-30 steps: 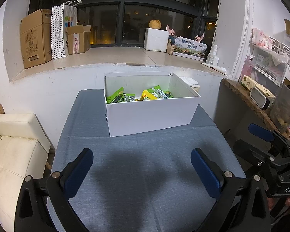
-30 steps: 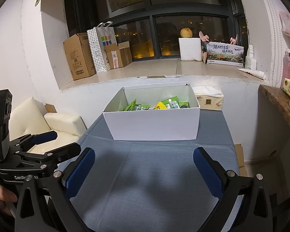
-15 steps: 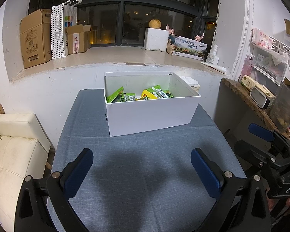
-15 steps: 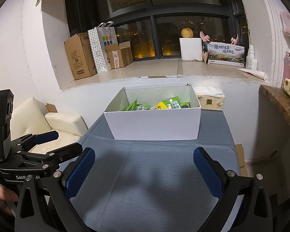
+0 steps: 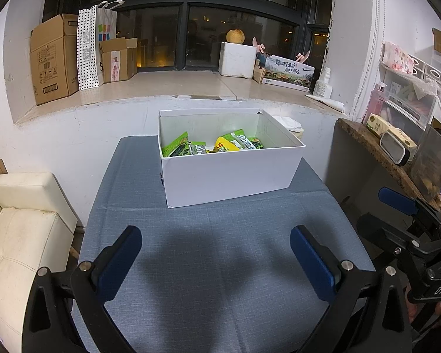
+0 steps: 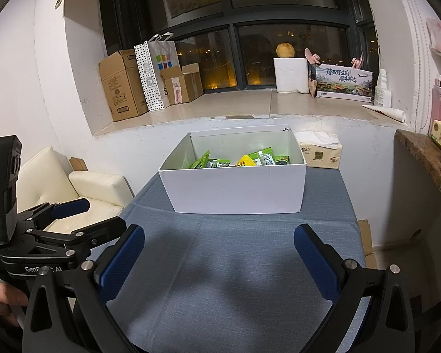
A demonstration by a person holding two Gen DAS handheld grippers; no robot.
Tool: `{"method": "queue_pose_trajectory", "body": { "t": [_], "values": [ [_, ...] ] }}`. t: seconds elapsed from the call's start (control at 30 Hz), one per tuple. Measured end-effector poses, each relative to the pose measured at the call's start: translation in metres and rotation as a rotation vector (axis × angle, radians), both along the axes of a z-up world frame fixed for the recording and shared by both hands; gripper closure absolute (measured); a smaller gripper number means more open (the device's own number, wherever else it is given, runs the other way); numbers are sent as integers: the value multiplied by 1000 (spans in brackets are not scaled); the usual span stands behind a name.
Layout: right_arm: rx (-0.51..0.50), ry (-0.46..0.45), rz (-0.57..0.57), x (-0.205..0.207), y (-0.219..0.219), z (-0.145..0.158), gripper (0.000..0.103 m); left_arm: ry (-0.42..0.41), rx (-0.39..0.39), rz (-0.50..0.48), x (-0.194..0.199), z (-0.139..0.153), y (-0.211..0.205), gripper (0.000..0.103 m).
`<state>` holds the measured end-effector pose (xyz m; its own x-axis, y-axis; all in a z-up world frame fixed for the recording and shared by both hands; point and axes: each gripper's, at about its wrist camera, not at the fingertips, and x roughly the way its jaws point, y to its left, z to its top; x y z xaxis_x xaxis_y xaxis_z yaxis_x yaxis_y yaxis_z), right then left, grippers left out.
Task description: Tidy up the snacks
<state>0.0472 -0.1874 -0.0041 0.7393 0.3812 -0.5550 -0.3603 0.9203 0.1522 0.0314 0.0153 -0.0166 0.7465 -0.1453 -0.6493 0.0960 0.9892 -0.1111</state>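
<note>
Left wrist view showed the left gripper with its two blue pads spread wide and nothing between them, held above the near half of the table, which carried a blue-grey cloth. The white box stood toward the far edge of the table, roughly centred between the left and right edges, and well apart from both grippers. The snack packets, green and yellow, lay inside the box against its far wall; their number could not be told. No loose packet was visible on the cloth in either view. The right wrist view showed the right gripper likewise spread wide and empty, over the near edge of the table. A tissue pack sat just beside the far right corner of the box. Judgement: the placing work appeared finished or nearly so. Any further reach into the box should have come from above, clearing the near wall, with the pads kept apart until level with a packet.
</note>
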Motion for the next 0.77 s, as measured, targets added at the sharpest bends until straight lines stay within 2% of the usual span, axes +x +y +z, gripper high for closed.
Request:
{"method": "queue_pose_trajectory", "body": {
  "t": [0.77],
  "values": [
    [-2,0,5,0,1,0,0,-13,0,-8,-1,4,3,0]
  ]
}}
